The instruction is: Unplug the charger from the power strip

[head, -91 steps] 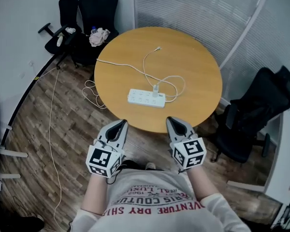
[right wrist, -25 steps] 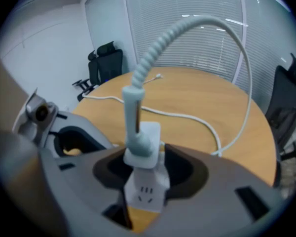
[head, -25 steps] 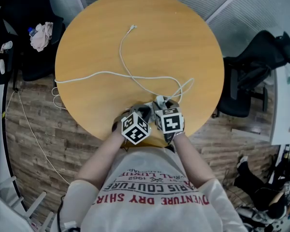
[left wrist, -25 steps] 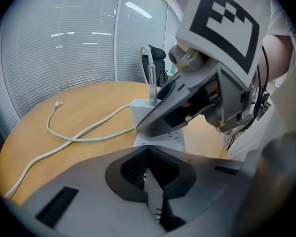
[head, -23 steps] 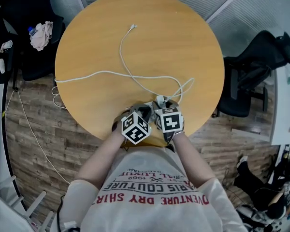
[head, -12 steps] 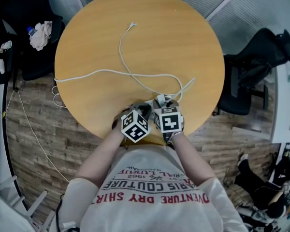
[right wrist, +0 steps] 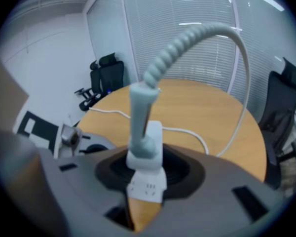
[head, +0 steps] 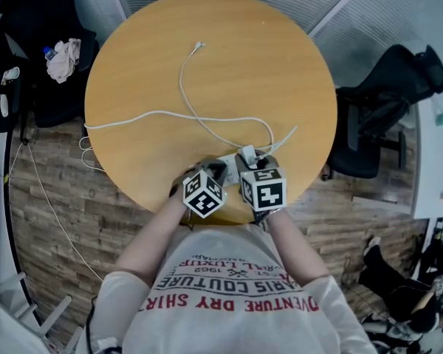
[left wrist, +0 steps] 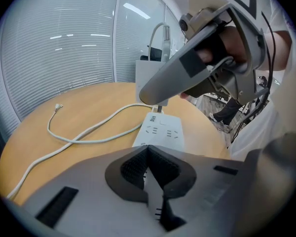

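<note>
charger [right wrist: 146,154]: white block, prongs bared above power strip [left wrist: 160,131] | right gripper [right wrist: 145,168] clamps it | left gripper [left wrist: 148,166] closed, empty

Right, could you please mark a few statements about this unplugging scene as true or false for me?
1. The right gripper grips the white charger. True.
2. The table is square. False: it is round.
3. The free end of the cable lies on the table. True.
4. The power strip is black. False: it is white.
</note>
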`<state>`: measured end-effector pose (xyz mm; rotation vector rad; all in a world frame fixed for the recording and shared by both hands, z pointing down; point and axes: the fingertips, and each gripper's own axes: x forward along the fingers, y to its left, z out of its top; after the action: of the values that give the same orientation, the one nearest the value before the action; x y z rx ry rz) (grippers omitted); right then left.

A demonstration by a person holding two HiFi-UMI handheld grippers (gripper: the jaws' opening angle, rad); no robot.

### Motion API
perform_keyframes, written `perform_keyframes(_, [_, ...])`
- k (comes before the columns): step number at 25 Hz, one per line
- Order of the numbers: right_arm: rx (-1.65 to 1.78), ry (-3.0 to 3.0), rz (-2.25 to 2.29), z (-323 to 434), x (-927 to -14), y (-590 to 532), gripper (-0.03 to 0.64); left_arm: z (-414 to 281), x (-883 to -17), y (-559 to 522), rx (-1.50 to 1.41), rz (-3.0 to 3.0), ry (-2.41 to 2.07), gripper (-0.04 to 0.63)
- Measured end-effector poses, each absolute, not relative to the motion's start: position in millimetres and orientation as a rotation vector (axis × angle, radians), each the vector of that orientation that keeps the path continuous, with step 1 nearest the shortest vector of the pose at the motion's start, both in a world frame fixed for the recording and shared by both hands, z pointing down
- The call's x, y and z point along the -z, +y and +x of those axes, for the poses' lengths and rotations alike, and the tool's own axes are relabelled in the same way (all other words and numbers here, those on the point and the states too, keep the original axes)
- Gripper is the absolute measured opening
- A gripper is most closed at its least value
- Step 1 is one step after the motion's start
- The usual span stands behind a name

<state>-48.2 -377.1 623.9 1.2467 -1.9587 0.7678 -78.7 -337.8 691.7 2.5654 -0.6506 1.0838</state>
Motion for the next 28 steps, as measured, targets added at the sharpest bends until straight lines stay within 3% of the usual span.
perform_keyframes(9, [-0.795, -2.112, 1.281, -37, -582, -371, 0.156, -100, -666, -334, -1.063, 2.476, -0.776, 0.032])
perform_keyframes(28, [-0.482, -2.55, 1.243, -36, -455, -375, 0.155, -155, -421, -355, -0.282, 2.676, -1.526, 0.032])
